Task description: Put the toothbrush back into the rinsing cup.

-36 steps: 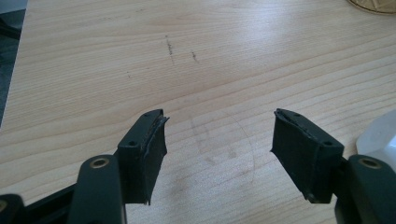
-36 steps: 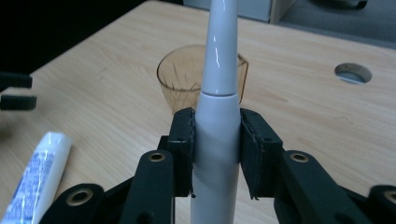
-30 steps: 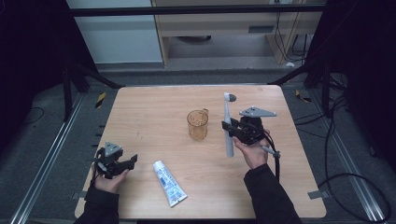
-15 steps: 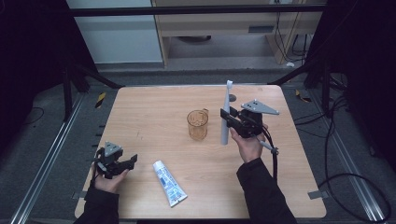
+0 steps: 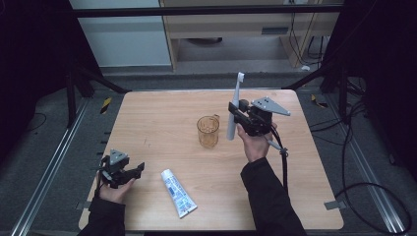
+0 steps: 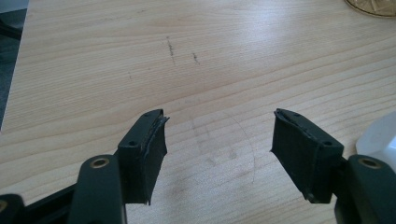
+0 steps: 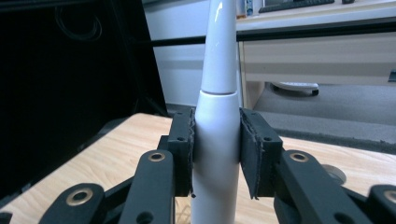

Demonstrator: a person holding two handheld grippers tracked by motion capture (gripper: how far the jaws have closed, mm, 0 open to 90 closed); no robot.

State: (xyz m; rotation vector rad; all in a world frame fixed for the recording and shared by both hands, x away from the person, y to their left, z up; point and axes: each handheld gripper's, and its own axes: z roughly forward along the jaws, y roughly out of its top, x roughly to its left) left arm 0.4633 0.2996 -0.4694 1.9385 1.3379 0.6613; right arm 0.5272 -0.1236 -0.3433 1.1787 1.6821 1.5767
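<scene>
My right gripper [image 5: 233, 109] is shut on a white electric toothbrush [image 5: 234, 106], holding it upright above the table, just right of an amber cup [image 5: 208, 131]. In the right gripper view both pads press the toothbrush [image 7: 215, 135] body, and its neck rises out of the top of the picture. A white toothpaste tube [image 5: 178, 192] lies near the table's front edge. At the front left, my left gripper [image 5: 138, 168] rests low and open, pointing toward the tube. Bare wood lies between the left gripper [image 6: 218, 135] pads, with the tube's [image 6: 379, 136] end at the far right.
The wooden table [image 5: 157, 113] stands on a dark floor with metal rails on both sides. A cable [image 5: 284, 162] trails from the right gripper along the forearm. A cabinet and desk stand beyond the far edge.
My right gripper has lifted the toothbrush and carried it left and away from me, closer to the cup. The left gripper has stayed where it was.
</scene>
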